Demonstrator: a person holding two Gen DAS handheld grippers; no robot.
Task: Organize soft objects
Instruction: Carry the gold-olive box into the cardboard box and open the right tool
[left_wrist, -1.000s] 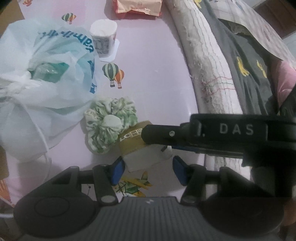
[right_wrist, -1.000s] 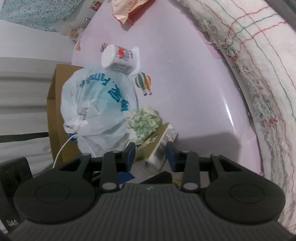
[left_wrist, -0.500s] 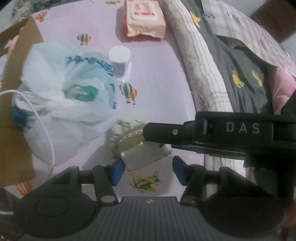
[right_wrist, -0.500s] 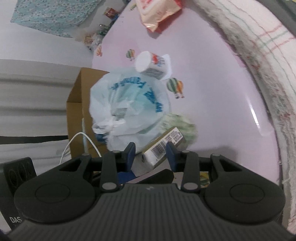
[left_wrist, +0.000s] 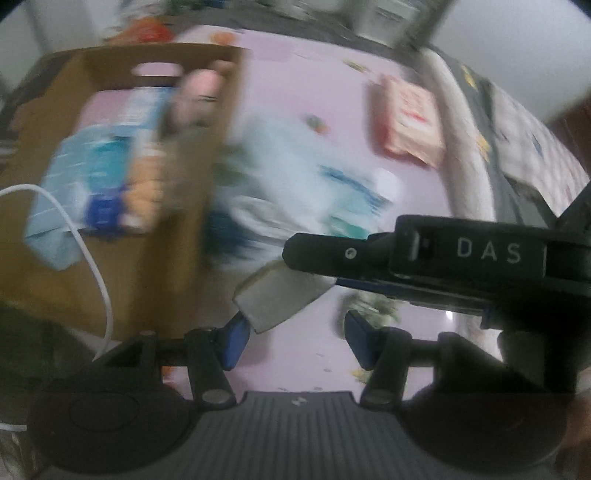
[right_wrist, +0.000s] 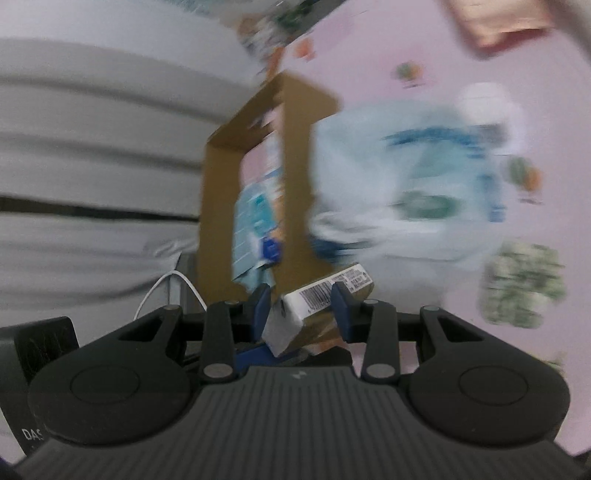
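Observation:
A small olive and white carton (right_wrist: 325, 291) with a barcode is up off the pink sheet, and my right gripper (right_wrist: 301, 306) is shut on it. In the left wrist view the same carton (left_wrist: 280, 299) pokes out under the right gripper's black body (left_wrist: 461, 254). My left gripper (left_wrist: 297, 338) is at the carton's white end. Its left pad touches a corner and a gap shows at the right pad. A green and white scrunchie (right_wrist: 524, 284) lies on the sheet to the right. An open cardboard box (left_wrist: 173, 258) with packets inside stands at the left.
A tied white plastic bag (left_wrist: 295, 177) lies between the cardboard box and the scrunchie. A white cup (right_wrist: 484, 103) and a pink wipes pack (left_wrist: 410, 118) sit farther back. A white cable (left_wrist: 92, 258) hangs over the box's front. A folded blanket (left_wrist: 469, 184) borders the right.
Both grippers have risen and swung left toward the cardboard box, carrying the carton along. The scrunchie stays behind on the sheet. Both views are now blurred by motion.

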